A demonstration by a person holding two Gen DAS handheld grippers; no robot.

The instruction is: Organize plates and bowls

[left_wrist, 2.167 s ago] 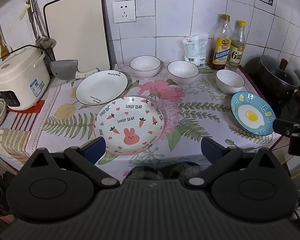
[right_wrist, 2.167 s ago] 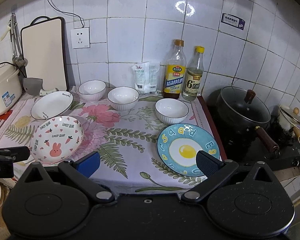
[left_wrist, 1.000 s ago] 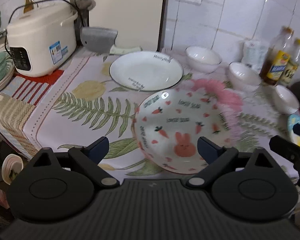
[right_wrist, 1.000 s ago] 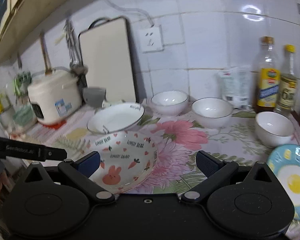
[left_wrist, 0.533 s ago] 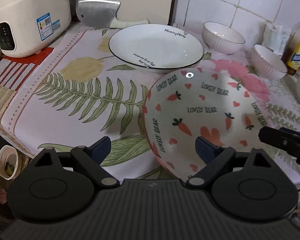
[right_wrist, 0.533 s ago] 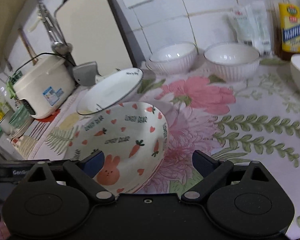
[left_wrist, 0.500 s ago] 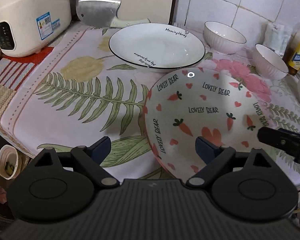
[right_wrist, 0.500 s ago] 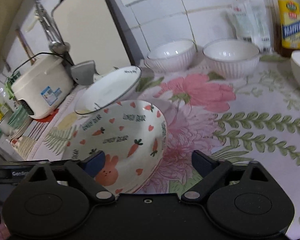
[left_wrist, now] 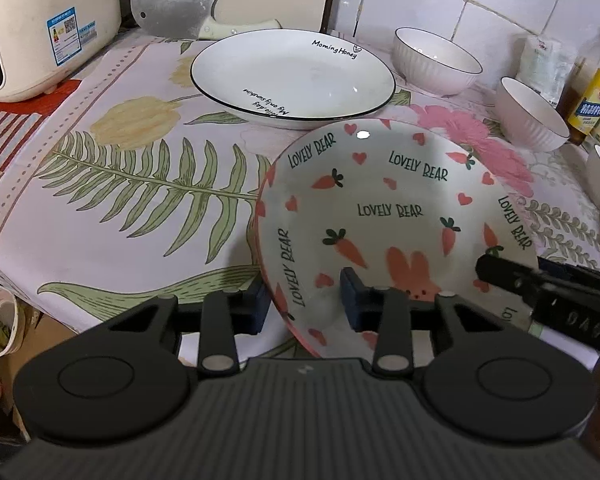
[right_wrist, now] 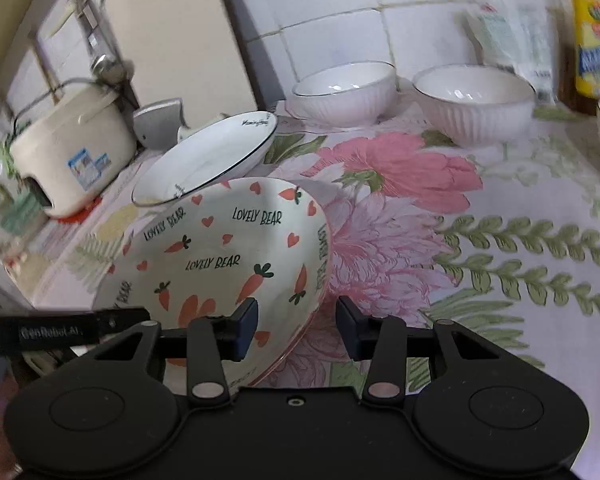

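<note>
Straddling near-left rim of bunny plate [left_wrist: 396, 216]: left gripper [left_wrist: 304, 300], jaws just closing, one pad outside rim, other on plate's inner face; actual pinch not clear. Right gripper [right_wrist: 296, 322]: jaws just closing, narrowed across near-right rim of same plate, left pad inside, right pad outside; contact uncertain. Plate sits on floral cloth [left_wrist: 112, 184] near front counter edge, just in front of white plate [left_wrist: 292, 72]. White bowls [right_wrist: 346, 88] behind, by wall. Rice cooker [left_wrist: 40, 24], cleaver [left_wrist: 176, 8] at far left.
</note>
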